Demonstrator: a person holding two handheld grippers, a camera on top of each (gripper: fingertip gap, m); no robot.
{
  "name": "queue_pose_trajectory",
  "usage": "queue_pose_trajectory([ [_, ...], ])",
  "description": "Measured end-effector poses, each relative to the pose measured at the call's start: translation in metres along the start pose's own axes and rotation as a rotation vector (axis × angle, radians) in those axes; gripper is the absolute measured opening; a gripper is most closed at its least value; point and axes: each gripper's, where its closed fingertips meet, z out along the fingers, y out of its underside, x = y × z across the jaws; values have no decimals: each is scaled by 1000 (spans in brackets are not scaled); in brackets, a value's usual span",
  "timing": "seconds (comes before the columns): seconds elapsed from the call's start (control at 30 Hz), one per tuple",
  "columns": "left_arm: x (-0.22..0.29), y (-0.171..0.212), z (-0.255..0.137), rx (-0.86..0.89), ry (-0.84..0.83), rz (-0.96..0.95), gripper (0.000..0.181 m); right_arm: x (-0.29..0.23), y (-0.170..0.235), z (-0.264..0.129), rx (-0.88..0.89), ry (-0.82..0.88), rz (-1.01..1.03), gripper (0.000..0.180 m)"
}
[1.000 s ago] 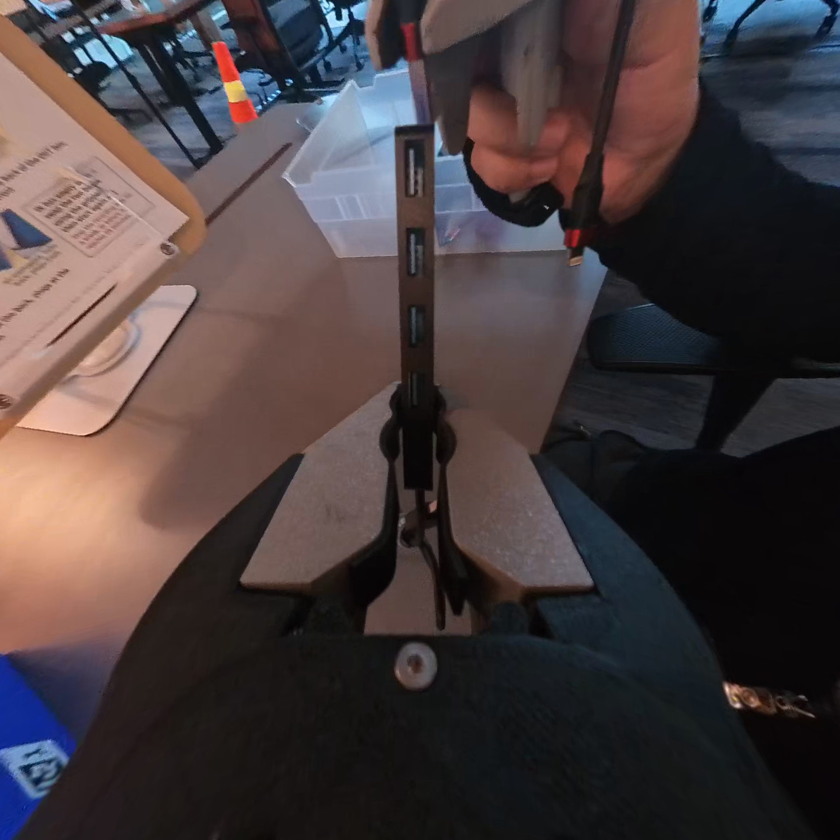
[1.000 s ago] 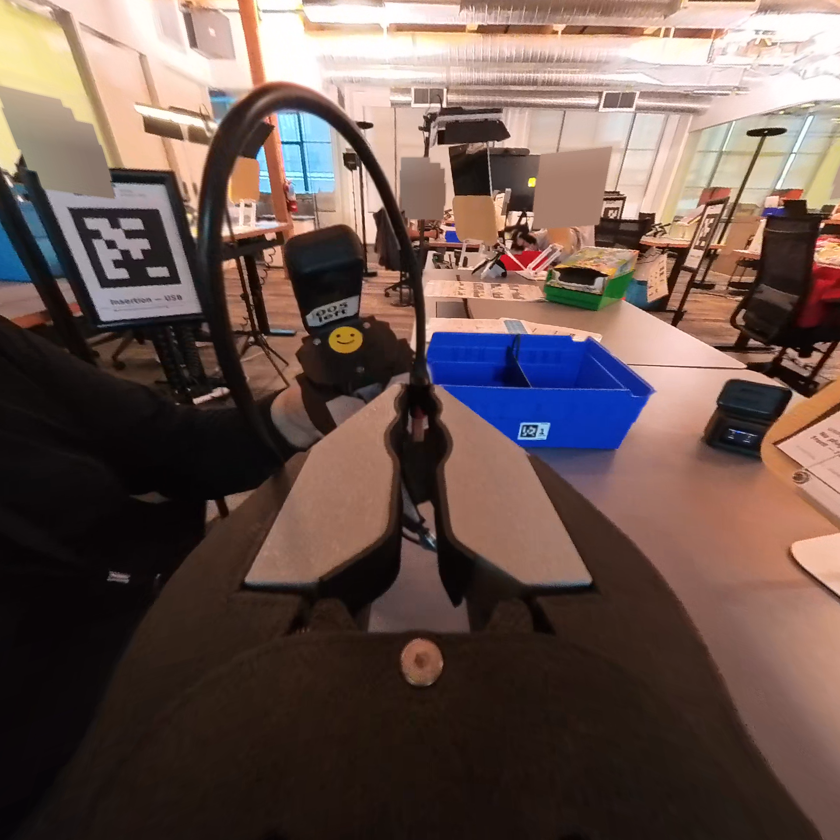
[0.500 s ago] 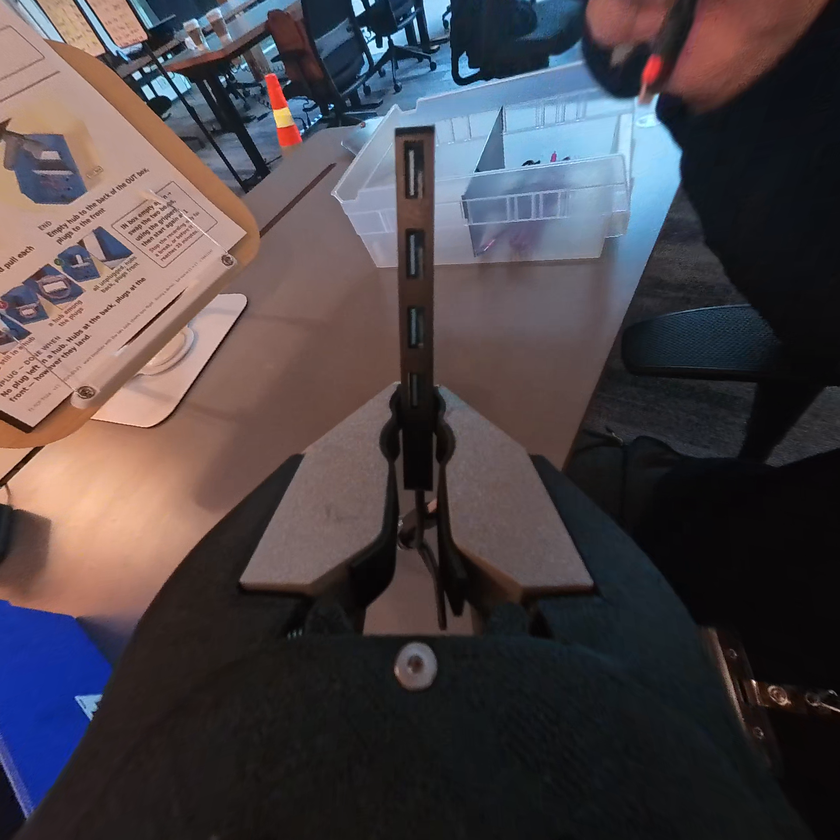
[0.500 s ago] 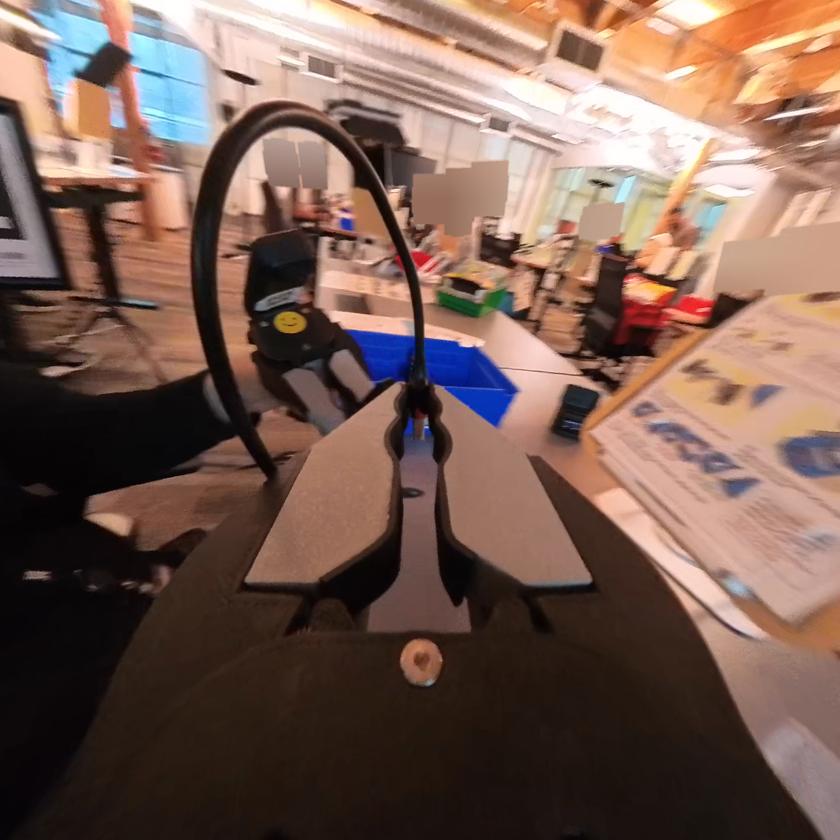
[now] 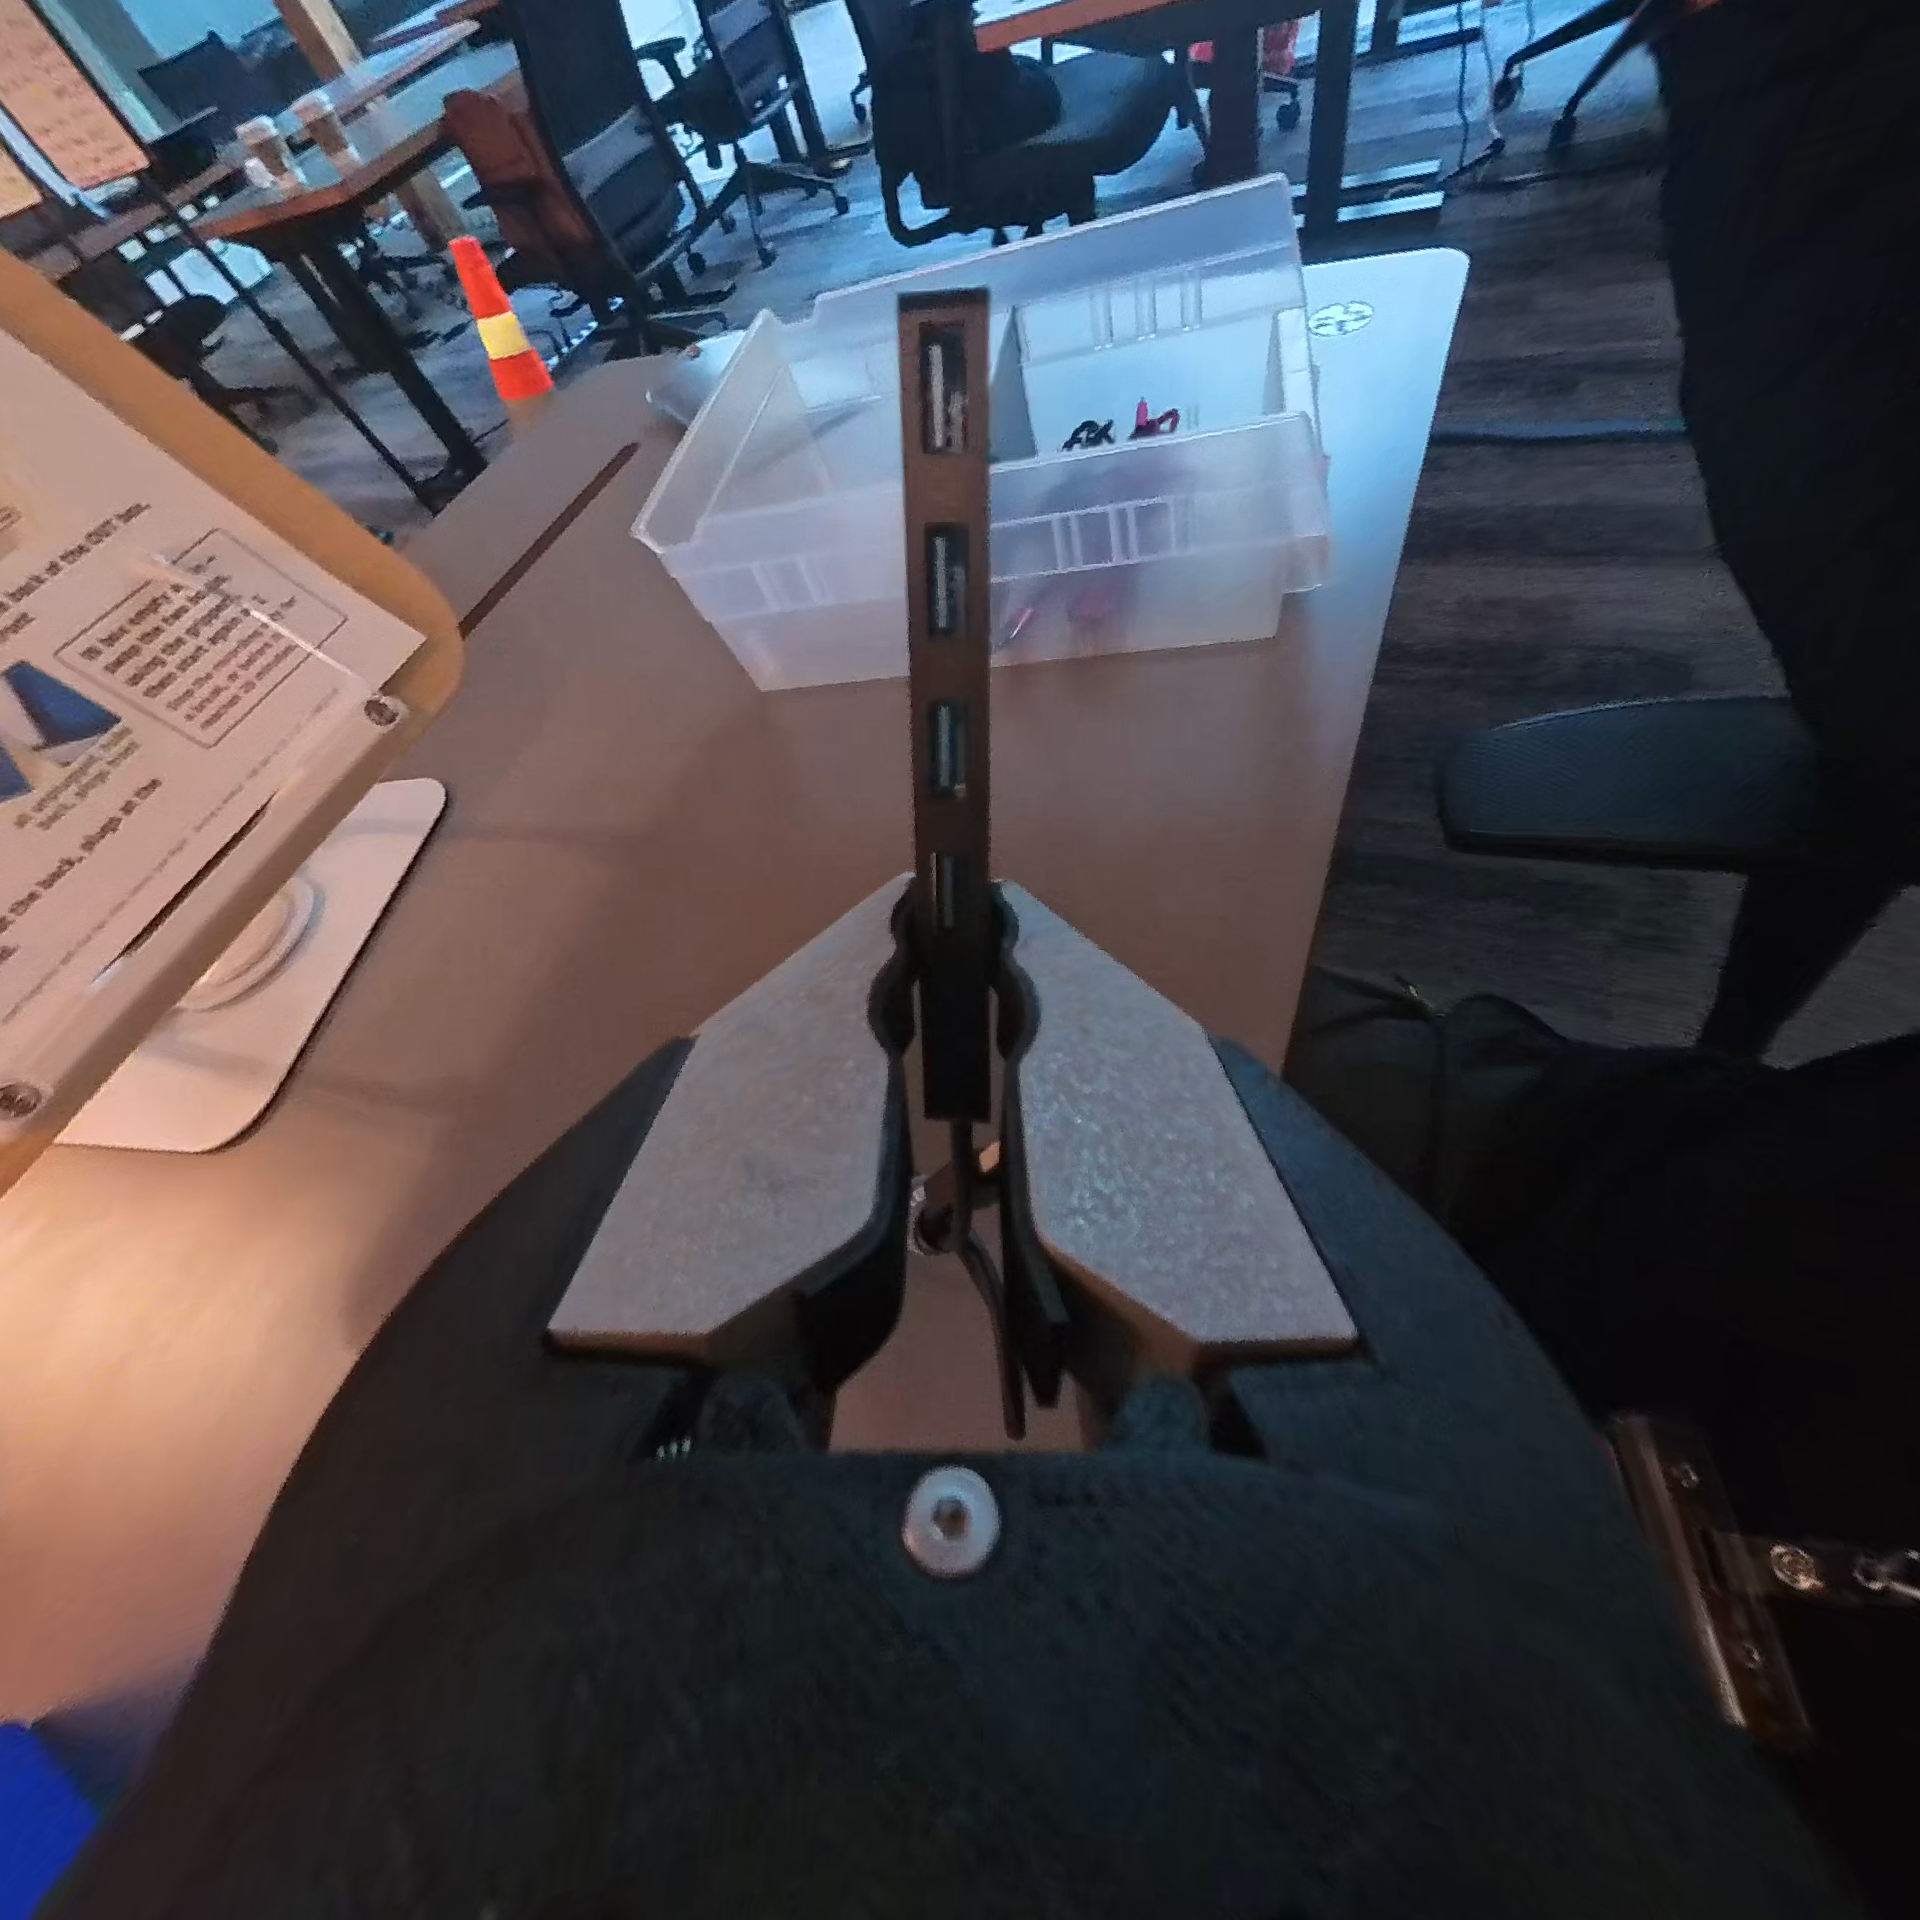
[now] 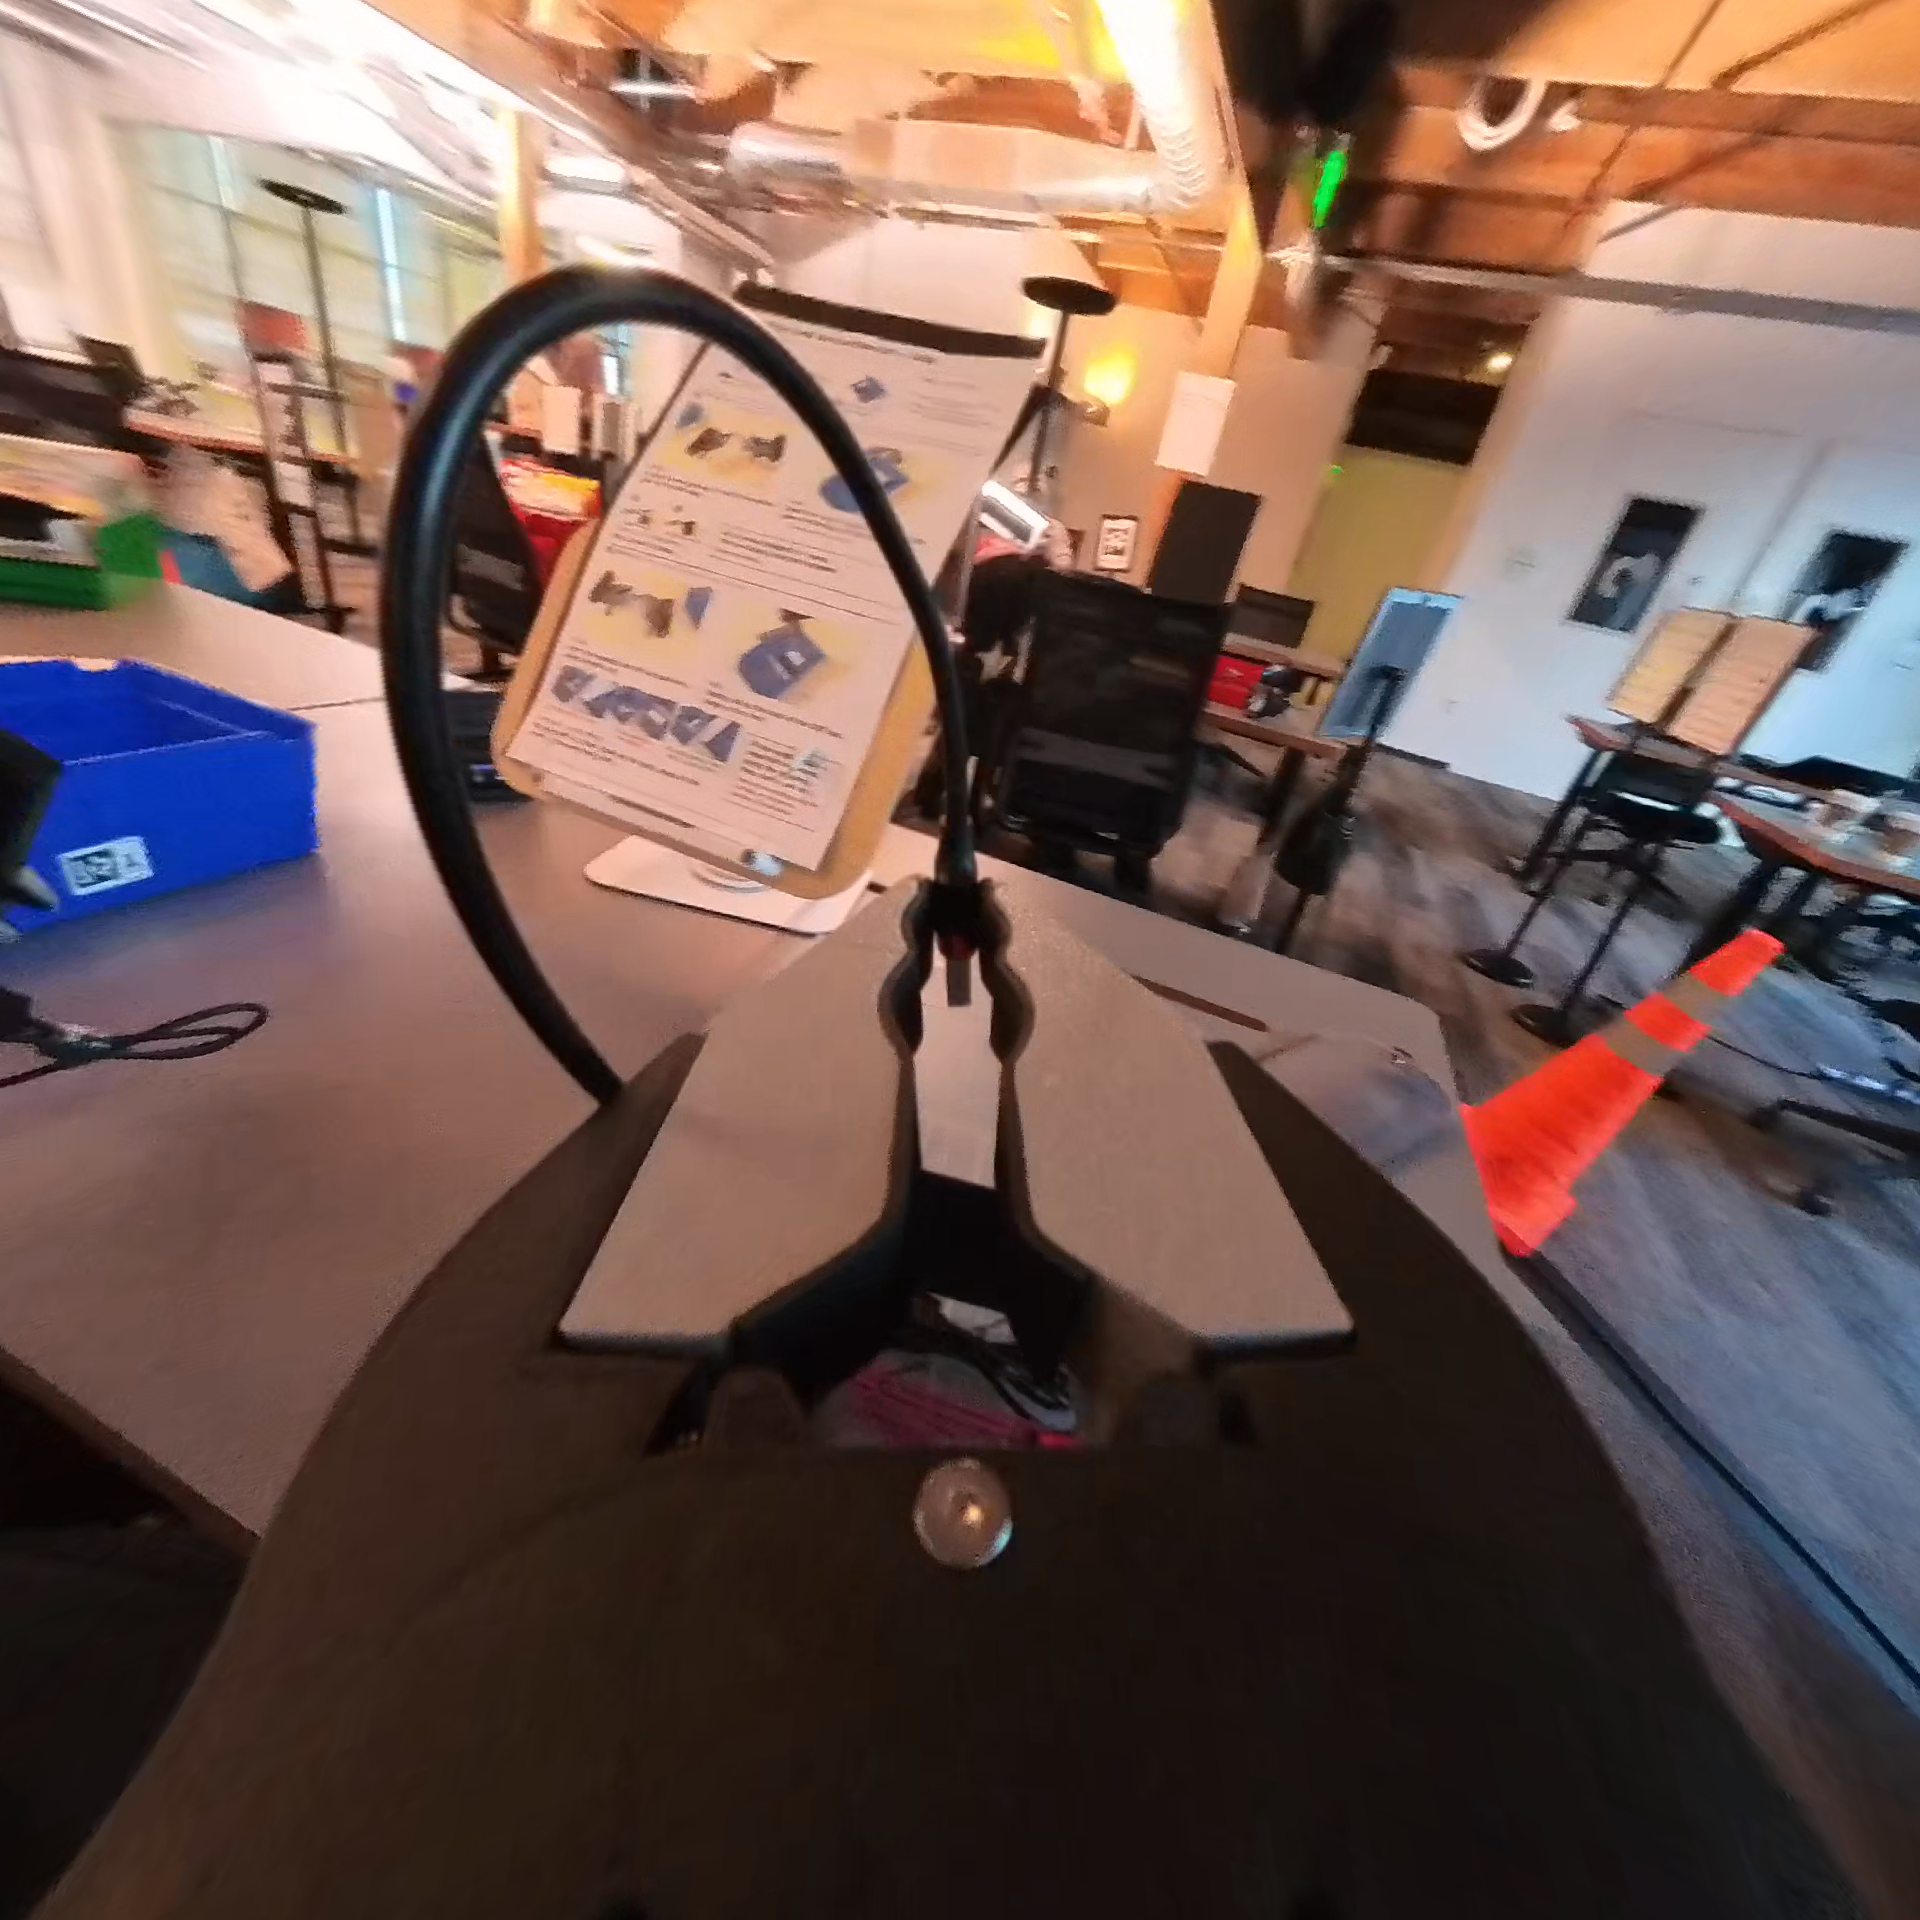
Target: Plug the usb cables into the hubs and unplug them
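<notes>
In the left wrist view my left gripper (image 5: 951, 961) is shut on the lower end of a slim black USB hub (image 5: 945, 582). The hub stands upright above the table with several empty ports facing me, and its thin cable hangs down between the fingers. In the right wrist view my right gripper (image 6: 956, 961) is shut on the plug end of a black USB cable (image 6: 436, 540). The cable loops up and over to the left and drops behind the gripper body. The right gripper is not seen in the left wrist view.
A clear plastic bin (image 5: 1049, 499) with small cables inside stands at the table's far end. An instruction board on a white stand (image 5: 166, 665) is at the left; it also shows in the right wrist view (image 6: 748, 623). A blue bin (image 6: 156, 779) and a loose cable (image 6: 135, 1039) lie left. An orange cone (image 6: 1600, 1081) stands on the floor. Tip to tip, the grippers are about 35 cm apart.
The right gripper with its cable has swung away from the hub, out of the left wrist view; its view panned right to the board and cone. The hub stays held upright.
</notes>
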Motion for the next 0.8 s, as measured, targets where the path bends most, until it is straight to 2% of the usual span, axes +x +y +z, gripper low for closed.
queue_pose_trajectory([
  [0.17, 5, 2, 12, -12, 40, 10, 8, 4, -6, -17, 17, 39, -13, 4],
  [0.37, 1, 4, 2, -28, -7, 34, 8, 13, 15, 2, -62, 68, -42, 4],
  [0.43, -3, 3, -5, -15, -26, 24, 8, 12, 40, 17, -158, 27, -57, 4],
  [0.5, -8, 2, -13, -6, -46, 18, 8, 13, 83, 31, -352, -13, -53, 5],
  [0.6, -13, 3, -20, -2, -71, 12, 8, 27, 151, 32, -688, 21, -73, 26],
  [0.63, -15, 3, -21, -2, -77, 11, 8, 33, 163, 30, -760, 53, -98, 28],
  [0.7, -17, 5, -22, -5, -83, 7, 9, 35, 166, 31, -790, 82, -144, 27],
  [0.8, -19, 7, -19, -9, -81, -2, 8, 25, 148, 40, -714, 63, -148, 26],
])
